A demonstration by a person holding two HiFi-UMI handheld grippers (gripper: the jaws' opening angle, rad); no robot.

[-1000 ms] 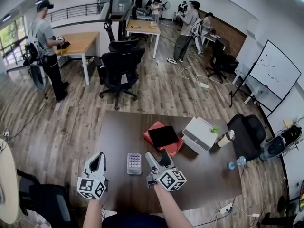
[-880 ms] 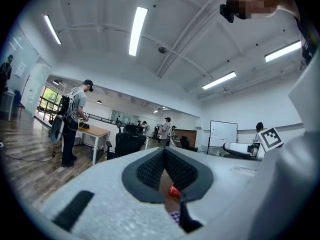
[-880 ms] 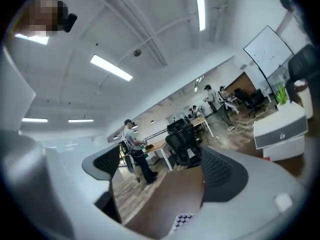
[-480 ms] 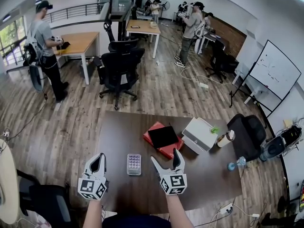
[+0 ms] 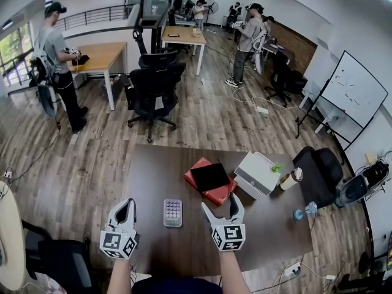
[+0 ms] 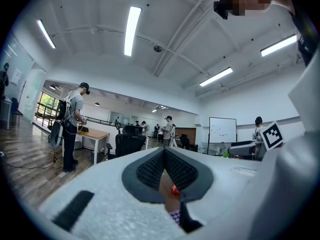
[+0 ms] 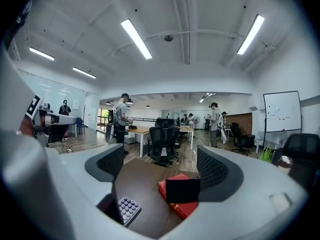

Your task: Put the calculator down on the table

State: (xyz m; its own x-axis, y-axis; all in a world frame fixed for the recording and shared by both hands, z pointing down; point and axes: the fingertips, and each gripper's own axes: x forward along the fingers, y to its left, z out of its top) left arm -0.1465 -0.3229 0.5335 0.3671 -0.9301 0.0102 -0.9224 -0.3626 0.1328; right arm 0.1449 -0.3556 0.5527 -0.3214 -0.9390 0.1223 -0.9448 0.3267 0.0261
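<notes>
The calculator (image 5: 173,212), small and grey with rows of purple keys, lies flat on the dark brown table (image 5: 153,170), between my two grippers and touched by neither. My left gripper (image 5: 125,208) hovers just left of it, its jaws meeting at the tips; a sliver of the calculator (image 6: 175,217) shows below them. My right gripper (image 5: 219,203) is to the calculator's right, open, with nothing between its fingers; its jaws have just been closing a little. In the right gripper view the calculator (image 7: 127,209) sits low left, outside the right gripper (image 7: 161,168).
A red book (image 5: 215,192) with a black pad (image 5: 211,175) on it lies behind the right gripper. A white box (image 5: 257,173), a cup (image 5: 293,177) and a blue bottle (image 5: 300,213) stand at the table's right. Office chairs and people are beyond.
The right gripper has rolled from tilted to upright and shifted right, away from the calculator. The left gripper and the calculator have stayed put.
</notes>
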